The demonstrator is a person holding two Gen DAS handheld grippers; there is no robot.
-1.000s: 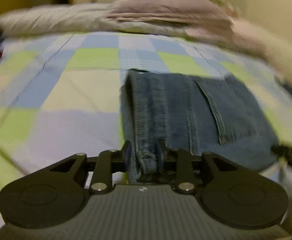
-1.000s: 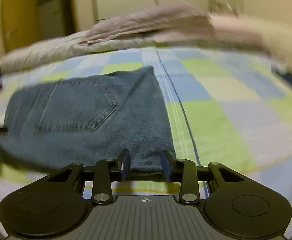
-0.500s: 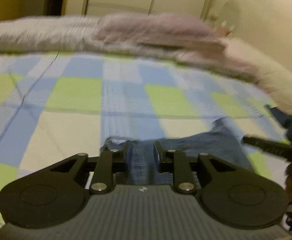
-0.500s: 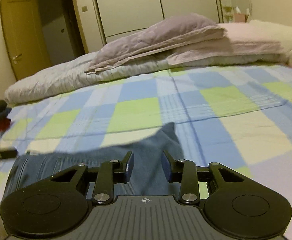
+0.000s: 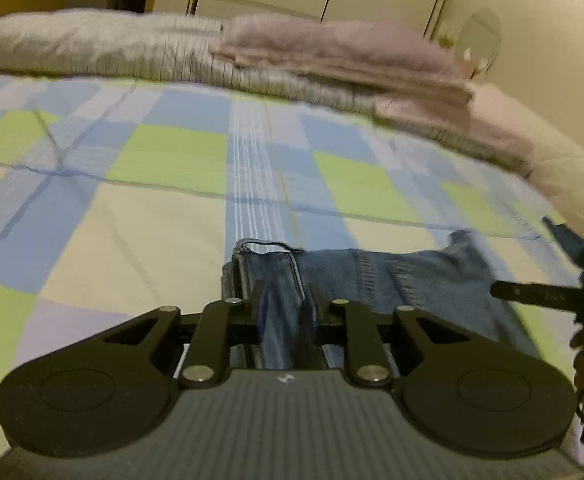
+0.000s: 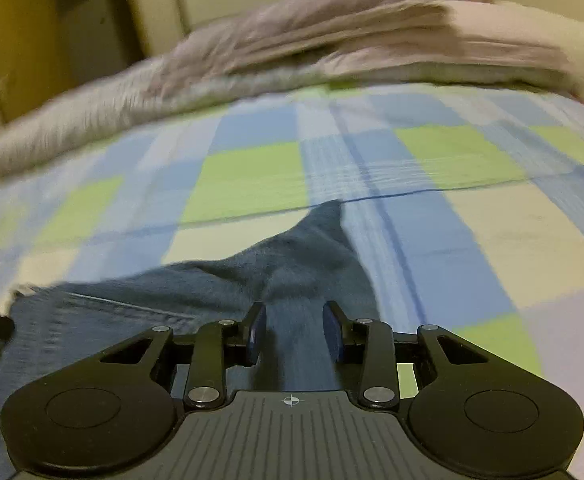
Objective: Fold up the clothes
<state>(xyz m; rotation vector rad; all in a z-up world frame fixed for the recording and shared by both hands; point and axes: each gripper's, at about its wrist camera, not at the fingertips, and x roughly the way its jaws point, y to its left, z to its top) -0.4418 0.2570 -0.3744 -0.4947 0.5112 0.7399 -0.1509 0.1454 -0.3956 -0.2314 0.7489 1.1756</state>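
A: Left tongs are clenched on a bunched seam edge of the folded blue denim jeans, which sit on the blue, green and cream checked bedsheet, near its front edge

B: And the right tongs?

A: Denim runs between them, pads pressed on a thick fold, so I'd call that a grip too (the cloth pulls up into a peak just ahead). Two holds on one edge, I'd judge, so the bundle keeps square when it is carried over

B: The grey and mauve folded quilts?

A: Heaped along the far side of the bed, well apart, leaving folding room
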